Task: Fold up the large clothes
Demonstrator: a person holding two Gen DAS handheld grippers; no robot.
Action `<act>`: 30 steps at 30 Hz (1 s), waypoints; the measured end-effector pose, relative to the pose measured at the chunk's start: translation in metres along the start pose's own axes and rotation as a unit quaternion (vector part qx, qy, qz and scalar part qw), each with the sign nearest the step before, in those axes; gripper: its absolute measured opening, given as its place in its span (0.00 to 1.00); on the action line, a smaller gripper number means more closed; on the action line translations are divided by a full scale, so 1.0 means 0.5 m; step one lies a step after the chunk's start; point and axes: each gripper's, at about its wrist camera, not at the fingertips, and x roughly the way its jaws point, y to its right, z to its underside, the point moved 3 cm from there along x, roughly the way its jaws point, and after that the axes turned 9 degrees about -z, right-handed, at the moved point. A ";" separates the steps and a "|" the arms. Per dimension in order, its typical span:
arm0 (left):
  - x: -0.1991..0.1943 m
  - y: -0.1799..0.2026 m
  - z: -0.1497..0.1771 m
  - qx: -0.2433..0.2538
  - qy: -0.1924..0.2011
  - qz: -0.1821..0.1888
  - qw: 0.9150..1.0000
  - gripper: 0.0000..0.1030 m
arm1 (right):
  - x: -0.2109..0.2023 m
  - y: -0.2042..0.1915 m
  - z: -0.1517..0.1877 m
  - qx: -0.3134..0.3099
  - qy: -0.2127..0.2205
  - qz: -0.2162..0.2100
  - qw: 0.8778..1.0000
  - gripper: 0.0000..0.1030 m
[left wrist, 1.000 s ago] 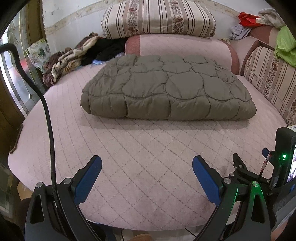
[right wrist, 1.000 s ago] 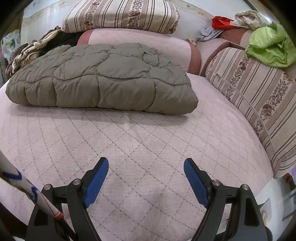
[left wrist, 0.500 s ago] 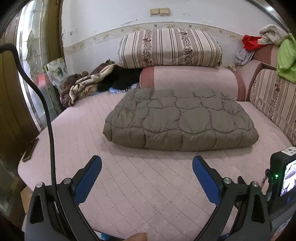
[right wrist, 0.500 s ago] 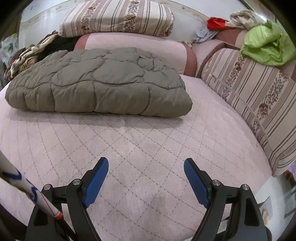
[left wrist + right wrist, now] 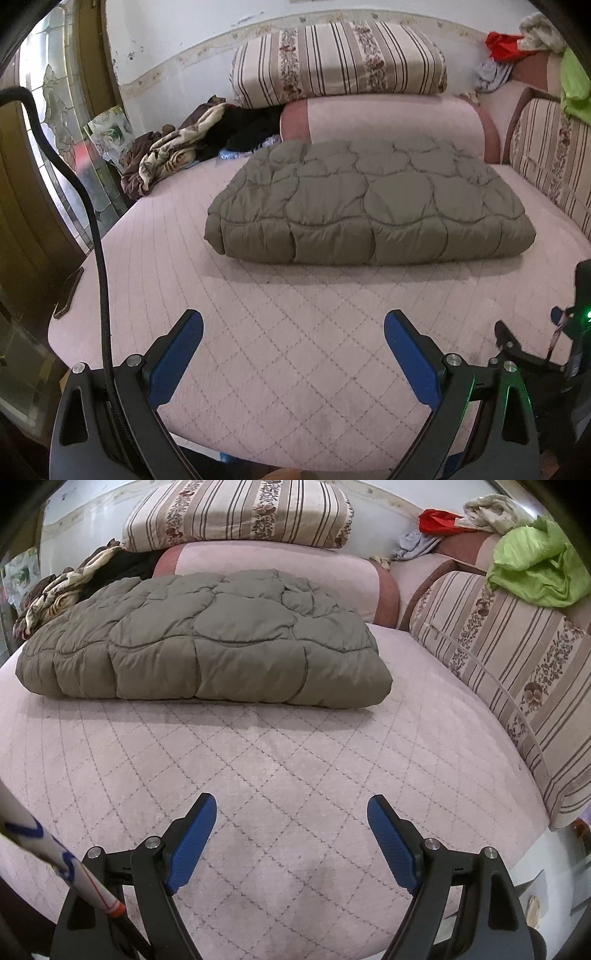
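Note:
A grey-olive quilted padded garment [image 5: 369, 206] lies folded into a thick rectangle on the pink quilted bed [image 5: 295, 332]; it also shows in the right wrist view [image 5: 207, 646]. My left gripper [image 5: 293, 325] is open and empty, hovering over the near edge of the bed, well short of the garment. My right gripper [image 5: 291, 808] is open and empty too, over the bare bed surface [image 5: 295, 760] in front of the garment's right end.
A striped pillow [image 5: 336, 62] sits on a pink bolster [image 5: 388, 122] behind the garment. Crumpled clothes [image 5: 166, 155] pile at the back left. A striped cushion [image 5: 517, 672] with a green cloth [image 5: 535, 568] lines the right. A door [image 5: 22, 206] stands at the left.
Both grippers have drawn back and tilted up from the garment; it now sits farther off in both views. Both stayed open and empty.

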 end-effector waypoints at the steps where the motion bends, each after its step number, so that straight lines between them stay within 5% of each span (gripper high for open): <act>1: 0.004 0.002 0.002 0.003 -0.005 0.003 1.000 0.95 | 0.000 0.001 0.000 0.002 0.000 -0.002 1.000 0.85; 30: 0.047 0.008 0.041 0.004 -0.064 0.018 0.998 0.95 | 0.002 -0.007 0.002 -0.004 -0.008 -0.006 1.000 0.85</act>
